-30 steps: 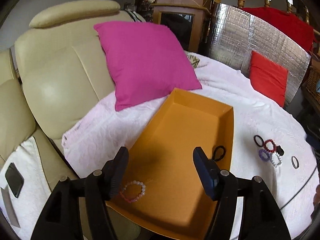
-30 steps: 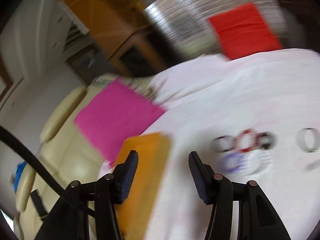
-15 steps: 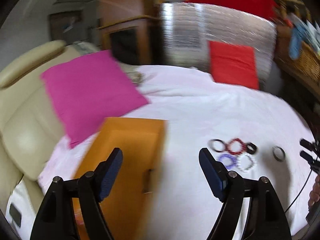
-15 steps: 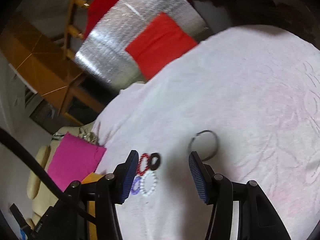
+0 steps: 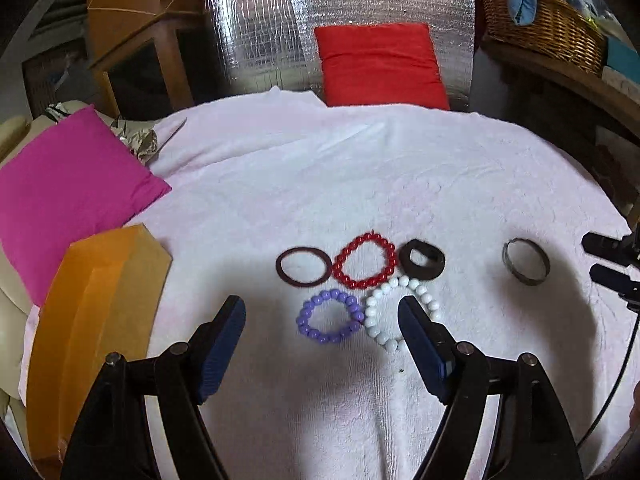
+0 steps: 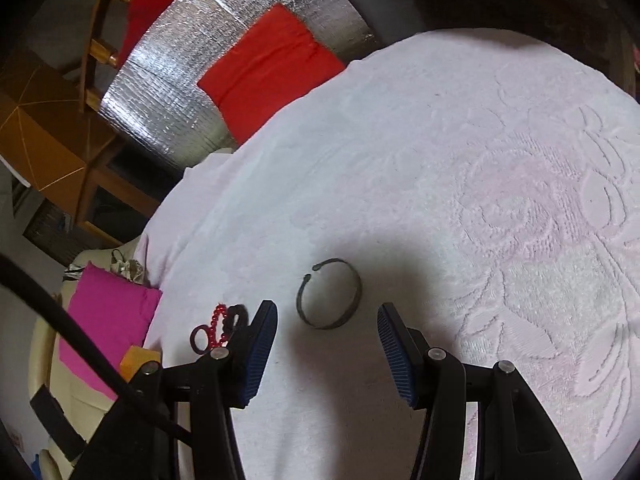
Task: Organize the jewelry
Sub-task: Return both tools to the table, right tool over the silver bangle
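The left claw hangs with its jaws spread wide and nothing gripped, tilted down over a white towel that covers the counter. A purple bead bracelet lies on the cloth in the gap between its blue pads, touched by neither, and a white bead bracelet just beside it runs partly behind the right-hand pad. Beyond them sits a row of three: a dark brown ring, a red bead bracelet and a black band, each touching or nearly touching its neighbour. Well off to the right lies a dark metal bangle, with the tips of the other claw showing at the picture's edge. An orange box stands at the left margin of the towel, a pink cushion behind it, a red cushion against silver foil sheeting at the back.

The right claw is part-way open and empty, its pads apart above the towel. The metal bangle, an open cuff with a gap in its rim, lies flat just ahead of the fingertips, between their lines but touched by neither. The bead cluster peeks out past the left finger.
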Available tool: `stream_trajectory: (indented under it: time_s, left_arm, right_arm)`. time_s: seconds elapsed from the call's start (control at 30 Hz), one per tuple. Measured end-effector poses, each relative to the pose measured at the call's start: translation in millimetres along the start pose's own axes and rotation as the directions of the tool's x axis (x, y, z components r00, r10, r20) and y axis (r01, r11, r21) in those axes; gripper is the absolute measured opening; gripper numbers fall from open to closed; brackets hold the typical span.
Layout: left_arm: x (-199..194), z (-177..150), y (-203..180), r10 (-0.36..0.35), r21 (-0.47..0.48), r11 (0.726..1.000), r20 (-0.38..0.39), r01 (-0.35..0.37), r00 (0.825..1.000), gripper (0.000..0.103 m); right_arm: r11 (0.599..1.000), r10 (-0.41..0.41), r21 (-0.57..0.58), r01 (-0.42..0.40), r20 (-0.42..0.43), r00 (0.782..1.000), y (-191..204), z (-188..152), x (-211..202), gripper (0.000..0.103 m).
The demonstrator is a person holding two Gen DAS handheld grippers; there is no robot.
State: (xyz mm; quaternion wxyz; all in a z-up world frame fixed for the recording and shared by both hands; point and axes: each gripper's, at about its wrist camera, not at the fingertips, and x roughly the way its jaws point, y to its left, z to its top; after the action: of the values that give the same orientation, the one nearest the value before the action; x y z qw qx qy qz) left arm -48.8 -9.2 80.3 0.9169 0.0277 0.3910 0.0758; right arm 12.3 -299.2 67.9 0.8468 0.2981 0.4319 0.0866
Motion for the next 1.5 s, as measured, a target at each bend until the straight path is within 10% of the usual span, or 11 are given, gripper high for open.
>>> stream_trajectory:
  time_s: [0.3,0.9,1.5]
  left_arm:
    - [2.3,-7.9,1.1,-0.089,-0.019,0.996,-0.045,0.088,0.995,0.079]
    - [24.4,-17.1,88.4,-0.013,-0.154,0.988,-0.125,-0.007,0.992,0.079]
    - [63.9,-9.0,52.7,-0.105,-0.113,0.99,-0.174,0.086,0.979,0.079]
  right_arm:
    - [0.999,-0.034,0.04,0.03,0.105,0.994,11.3,-6.2,5.8,0.056]
    - [0.991,0.013,-0.133,-0.005,0.055,0.998,87.9,-35.8,-17.9,0.056]
    - [0.997,-0.078,-0.03,0.077,-0.023,0.997,2.1,14.1,22.1,0.056]
